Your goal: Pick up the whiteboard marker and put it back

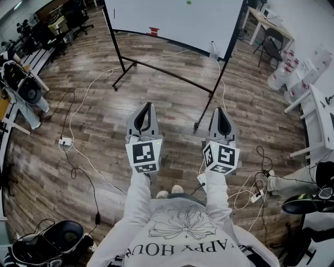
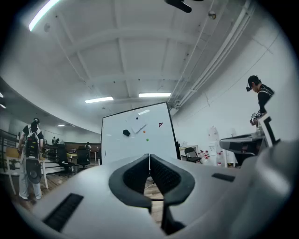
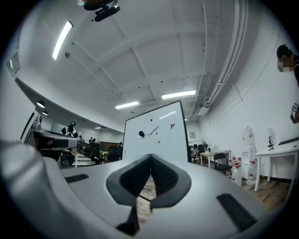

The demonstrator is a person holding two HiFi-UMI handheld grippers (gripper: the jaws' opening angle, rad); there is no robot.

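Note:
A whiteboard point(image 1: 172, 15) on a black wheeled stand stands across the wooden floor ahead of me. It carries a green dot point(image 1: 189, 2), and something red point(image 1: 153, 31) sits at its lower edge. A short dark stick point(image 1: 114, 13) near its left edge may be the marker; I cannot tell. My left gripper point(image 1: 144, 106) and right gripper point(image 1: 221, 110) are held side by side at waist height, well short of the board. In the left gripper view the left gripper point(image 2: 149, 156) is shut and empty, pointing level at the whiteboard point(image 2: 135, 135). The right gripper point(image 3: 151, 156) is likewise shut on nothing, facing the whiteboard point(image 3: 154, 133).
White cables and a power strip point(image 1: 65, 141) trail over the floor point(image 1: 104, 104). A black chair point(image 1: 52, 240) stands at the near left. White tables point(image 1: 318, 120) and water jugs point(image 1: 282, 78) line the right side. A person point(image 1: 26, 88) stands at the left, and another person point(image 2: 259, 100) by a desk.

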